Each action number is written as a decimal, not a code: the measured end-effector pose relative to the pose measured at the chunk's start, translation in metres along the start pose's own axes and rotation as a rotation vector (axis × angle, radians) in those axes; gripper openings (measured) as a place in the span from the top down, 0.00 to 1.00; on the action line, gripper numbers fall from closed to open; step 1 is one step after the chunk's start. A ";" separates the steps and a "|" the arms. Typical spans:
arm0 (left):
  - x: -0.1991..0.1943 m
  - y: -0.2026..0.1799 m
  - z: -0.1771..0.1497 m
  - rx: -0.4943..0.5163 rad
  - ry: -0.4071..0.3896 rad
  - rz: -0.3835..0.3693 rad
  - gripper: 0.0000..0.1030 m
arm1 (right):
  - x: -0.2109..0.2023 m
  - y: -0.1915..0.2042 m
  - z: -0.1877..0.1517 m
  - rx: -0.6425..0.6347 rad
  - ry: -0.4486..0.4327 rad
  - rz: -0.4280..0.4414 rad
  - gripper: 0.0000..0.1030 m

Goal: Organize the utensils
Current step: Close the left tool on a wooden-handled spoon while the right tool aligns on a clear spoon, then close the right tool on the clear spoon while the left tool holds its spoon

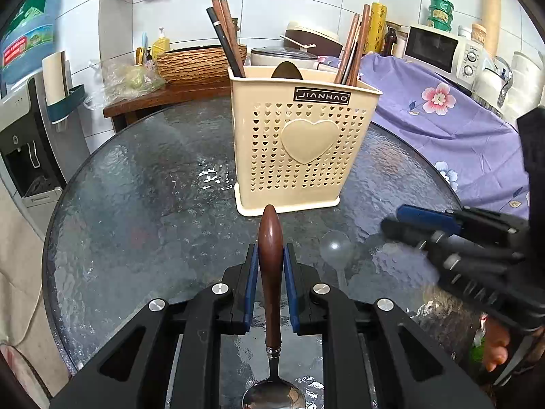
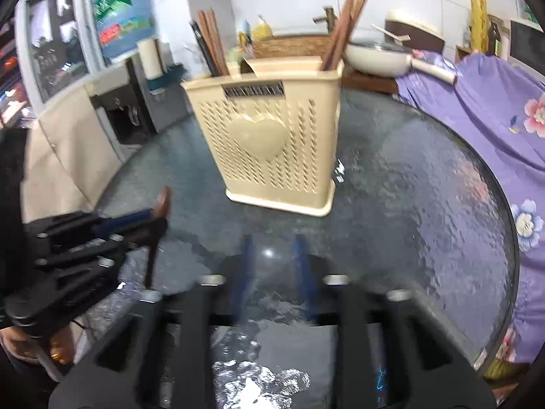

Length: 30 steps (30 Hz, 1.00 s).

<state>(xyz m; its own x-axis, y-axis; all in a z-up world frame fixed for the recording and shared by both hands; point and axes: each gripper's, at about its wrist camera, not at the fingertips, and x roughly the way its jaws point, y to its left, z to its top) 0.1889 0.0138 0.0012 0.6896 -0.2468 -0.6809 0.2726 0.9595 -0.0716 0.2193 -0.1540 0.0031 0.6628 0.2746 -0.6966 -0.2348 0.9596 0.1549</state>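
Left gripper (image 1: 270,272) clamps a wooden-handled spoon (image 1: 270,266); right gripper (image 2: 272,262) hangs over a clear plastic spoon (image 1: 335,248).

Left jaws closed on the wooden handle mid-length, metal bowl near the camera, handle tip pointing far toward the cream utensil holder (image 1: 299,143). The holder stands mid-surface on the glass table (image 1: 136,187), chopsticks (image 1: 226,37) in its left and right far corners. Right jaws open, nothing pressed between them; plastic spoon lies on the surface just right of the left gripper. Wooden spoon looks stiff, bowl-heavy, handle smooth, so grip at the thick part. Plastic spoon likely light, slippery; take the stem.
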 end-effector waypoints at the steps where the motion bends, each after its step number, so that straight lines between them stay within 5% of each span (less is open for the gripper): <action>1: 0.000 0.001 0.000 -0.002 -0.001 0.000 0.86 | 0.003 -0.002 -0.002 0.018 -0.001 0.005 0.40; 6: -0.004 0.003 0.001 0.000 -0.009 0.001 0.86 | 0.040 0.001 -0.007 0.065 0.140 -0.028 0.40; 12: -0.008 0.008 0.000 -0.015 -0.016 0.009 0.86 | 0.068 0.015 -0.010 0.071 0.197 -0.082 0.43; 24: -0.003 0.017 0.001 -0.036 -0.008 0.016 0.86 | 0.092 0.045 0.001 0.007 0.199 -0.180 0.59; 30: -0.001 0.019 0.001 -0.042 -0.002 0.019 0.86 | 0.094 0.055 0.003 -0.024 0.183 -0.160 0.65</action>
<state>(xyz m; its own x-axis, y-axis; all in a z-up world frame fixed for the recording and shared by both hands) 0.1943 0.0324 0.0012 0.6953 -0.2289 -0.6813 0.2314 0.9688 -0.0893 0.2706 -0.0757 -0.0516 0.5532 0.1018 -0.8268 -0.1557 0.9877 0.0174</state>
